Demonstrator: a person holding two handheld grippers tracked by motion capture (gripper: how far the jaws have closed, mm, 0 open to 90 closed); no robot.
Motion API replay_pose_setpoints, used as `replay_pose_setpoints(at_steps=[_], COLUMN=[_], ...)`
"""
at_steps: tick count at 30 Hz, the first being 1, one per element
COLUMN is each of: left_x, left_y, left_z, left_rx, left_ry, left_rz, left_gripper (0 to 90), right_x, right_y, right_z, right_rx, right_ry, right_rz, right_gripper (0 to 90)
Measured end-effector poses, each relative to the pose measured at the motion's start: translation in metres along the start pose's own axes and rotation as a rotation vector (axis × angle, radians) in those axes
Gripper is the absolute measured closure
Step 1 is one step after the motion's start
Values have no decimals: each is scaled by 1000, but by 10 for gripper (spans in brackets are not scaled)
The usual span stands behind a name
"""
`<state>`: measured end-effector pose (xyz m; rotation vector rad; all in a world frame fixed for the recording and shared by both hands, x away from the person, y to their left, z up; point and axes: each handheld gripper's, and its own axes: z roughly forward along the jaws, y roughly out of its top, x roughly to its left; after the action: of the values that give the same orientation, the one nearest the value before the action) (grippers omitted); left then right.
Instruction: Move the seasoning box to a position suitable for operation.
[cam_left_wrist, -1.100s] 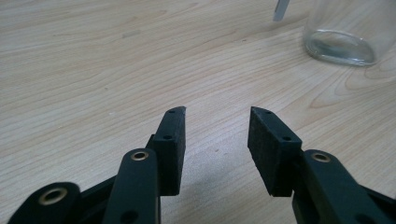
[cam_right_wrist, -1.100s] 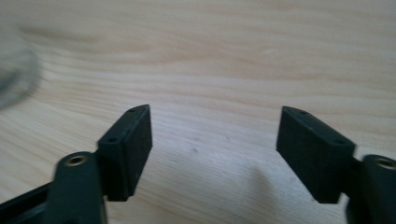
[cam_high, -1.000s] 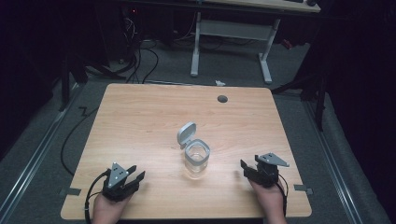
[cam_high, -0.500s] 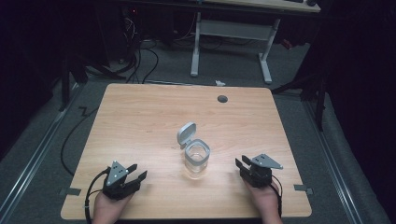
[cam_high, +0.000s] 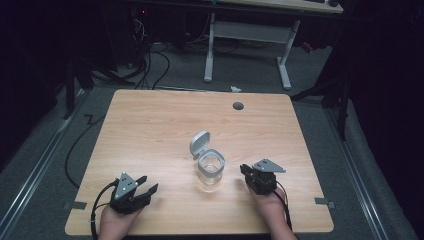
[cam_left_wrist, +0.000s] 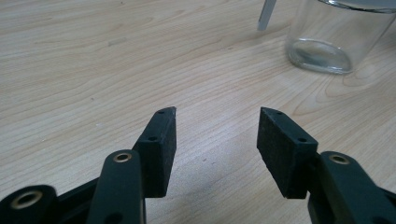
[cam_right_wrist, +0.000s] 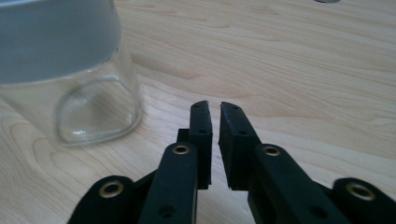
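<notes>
Near edge of the bench (cam_high: 150, 125): two hands are entering from the bottom of the high view, each holding a two-finger gripper low over the wooden surface.

The left gripper (cam_high: 145, 191) is sitting at the near left, with its fingers pointing right and slightly away. In the left gripper view, the left gripper (cam_left_wrist: 217, 128) is showing both fingers (cam_left_wrist: 159, 144) standing wide apart, with bare wood between them and nothing in the gap. The left hand (cam_high: 112, 224) is gripping the body from behind, and a black cable is looping off to its left.

The right gripper (cam_high: 246, 172) is sitting at the near right, carrying a grey three-cornered plate on top, with the right hand (cam_high: 270, 207) behind it. In the right gripper view, the right gripper (cam_right_wrist: 215, 109) is showing its fingers (cam_right_wrist: 201, 126) drawn nearly together, with a thin slit between them and nothing held.

Between the two grippers, slightly farther in, a clear glass jar (cam_high: 210, 171) is standing upright on the bench, just left of the right gripper's fingertips but apart from them. Its grey hinged lid (cam_high: 199, 144) is standing open, tilted up at the jar's far left side. The jar is appearing empty.

Farther back, a round dark grommet hole (cam_high: 238, 106) is lying near the far edge of the bench. Beyond it, a white-legged desk frame (cam_high: 247, 40) is standing on the grey floor, with cables (cam_high: 150, 60) trailing at the far left.
</notes>
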<state>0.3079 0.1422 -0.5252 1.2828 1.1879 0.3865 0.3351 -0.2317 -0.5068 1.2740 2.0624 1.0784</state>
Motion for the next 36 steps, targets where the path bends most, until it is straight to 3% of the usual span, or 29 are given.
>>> replay_pose_setpoints(at_steps=[7,14,24,36], left_x=[0,-1,-2,-1], left_y=[-1,-2,-2,-2], left_z=[0,0,1,2], left_rx=[5,9,13,8], left_ry=[-1,-2,-5,-9], left_rz=[-4,3,-9,-15], left_gripper=[482,482,482,482], right_x=[15,24,28,34], right_y=[10,17,21,18], right_z=[17,28,35,32], right_rx=[0,-9,-11,-18], right_ry=[46,53,61,77], right_rz=[-35,-60,-65,-72], right_gripper=[900,900,900,900])
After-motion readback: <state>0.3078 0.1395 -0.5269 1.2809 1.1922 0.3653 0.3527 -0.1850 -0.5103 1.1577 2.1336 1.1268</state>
